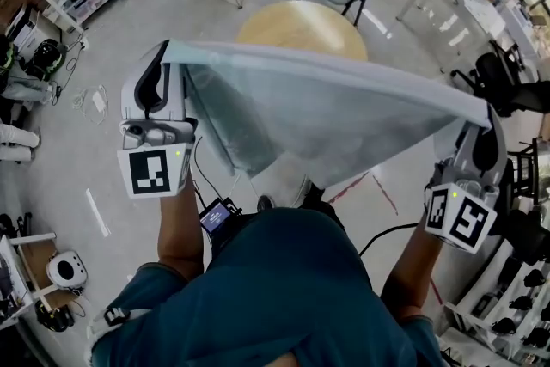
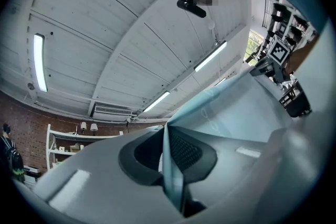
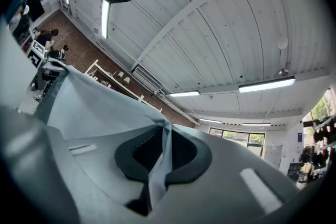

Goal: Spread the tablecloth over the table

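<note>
**A:** Where is the tablecloth (image 1: 326, 112) just now?

**B:** In the air, across the middle of the head view, stretched between the two tongs. The round wooden surface (image 1: 301, 23) sits beyond it at upper centre, with its near edge hidden behind the cloth's top hem. The two look apart, not touching.

**A:** And the tongs themselves?

**B:** Both are clenched on the fabric. The left tongs (image 1: 168, 56) pinch the corner at upper left. In the left gripper view a thin pale fold runs straight down between the dark pads (image 2: 190, 152). The right tongs (image 1: 486, 111) bite the opposite corner at the right edge of the frame, and the right gripper view shows the same sliver of cloth nipped between closed jaws.

**A:** How would you expect it to handle?

**B:** It looks light, thin and quite limp. The top hem is nearly taut, but below it the sheet bellies and drops in loose folds towards lower centre. I'd guess it follows its corners wherever they go and catches the air when swung. It also looks smooth, so a sharp tug might pull it out from between the pads.

**A:** Where is the best place to hold it?

**B:** Exactly where it is held now, at the two corners of one hem, with the hands set wide apart. The free edge can then fall across the far side of the surface.
</note>
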`<state>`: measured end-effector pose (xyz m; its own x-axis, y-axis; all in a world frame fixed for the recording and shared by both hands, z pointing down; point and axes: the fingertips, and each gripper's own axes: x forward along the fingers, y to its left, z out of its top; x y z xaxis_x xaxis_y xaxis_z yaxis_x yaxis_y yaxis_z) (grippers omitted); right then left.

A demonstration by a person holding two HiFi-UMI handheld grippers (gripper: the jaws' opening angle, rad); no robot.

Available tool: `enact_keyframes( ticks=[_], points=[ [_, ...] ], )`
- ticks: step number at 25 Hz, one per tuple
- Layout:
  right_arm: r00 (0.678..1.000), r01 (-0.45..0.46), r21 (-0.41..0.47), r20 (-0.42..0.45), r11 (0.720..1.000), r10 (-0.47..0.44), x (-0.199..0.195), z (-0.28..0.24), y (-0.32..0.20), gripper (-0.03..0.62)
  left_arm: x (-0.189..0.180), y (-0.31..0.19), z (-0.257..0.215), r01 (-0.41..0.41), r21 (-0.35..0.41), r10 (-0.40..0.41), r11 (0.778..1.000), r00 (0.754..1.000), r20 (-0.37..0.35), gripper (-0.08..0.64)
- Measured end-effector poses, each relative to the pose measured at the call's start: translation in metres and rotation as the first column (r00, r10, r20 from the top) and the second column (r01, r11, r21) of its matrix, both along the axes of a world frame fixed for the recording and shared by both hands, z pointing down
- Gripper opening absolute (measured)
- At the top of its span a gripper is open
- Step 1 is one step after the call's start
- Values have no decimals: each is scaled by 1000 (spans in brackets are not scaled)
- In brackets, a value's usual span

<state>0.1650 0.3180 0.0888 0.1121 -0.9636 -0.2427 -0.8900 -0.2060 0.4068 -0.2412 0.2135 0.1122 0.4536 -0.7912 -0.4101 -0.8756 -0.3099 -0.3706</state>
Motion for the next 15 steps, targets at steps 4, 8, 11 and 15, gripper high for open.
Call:
enact_keyframes(
  ticks=[4, 8, 11, 15],
  points=[
    [999, 48, -1, 1, 999, -48, 22, -4, -35, 12, 15, -23, 5, 74, -36, -72, 997, 996, 62, 15],
    [997, 79, -3, 15, 997, -79, 34, 2, -54, 12, 26, -32, 10, 104, -49, -101, 993, 993, 67, 15],
    [995, 93, 7, 25, 996, -93, 47, 0, -67, 12, 38, -38, 8, 117, -38, -114, 992, 990, 83, 15],
    [992, 123, 6, 32, 992, -123, 72, 2, -91, 12, 64, -51, 3, 120, -24, -119, 993, 992, 38, 15]
  ],
)
